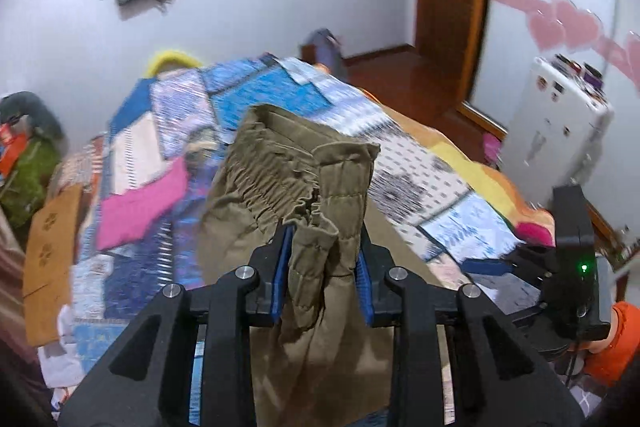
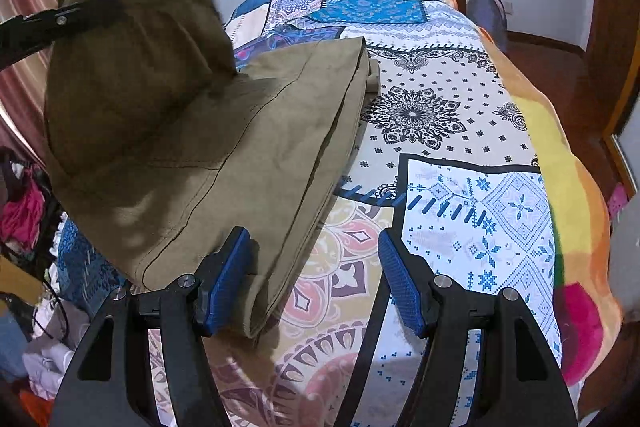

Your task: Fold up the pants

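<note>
Olive-khaki pants [image 2: 224,147] lie partly folded on the patchwork bedspread [image 2: 460,131]. My left gripper [image 1: 322,247] is shut on the gathered elastic waistband [image 1: 304,195] and holds it lifted above the bed. In the right wrist view the left gripper [image 2: 60,21] holds that raised waist end at upper left. My right gripper [image 2: 316,267] is open and empty just above the bed, its left pad [image 2: 228,279] touching the folded edge of the pants. It also shows at the right of the left wrist view [image 1: 500,263].
The bed's orange and yellow edge [image 2: 560,187] runs along the right. A white appliance [image 1: 560,131] stands by the wall. A wooden door frame [image 1: 452,7] and wooden floor [image 1: 400,75] lie beyond the bed. Piles of clothes [image 2: 24,211] sit at the left.
</note>
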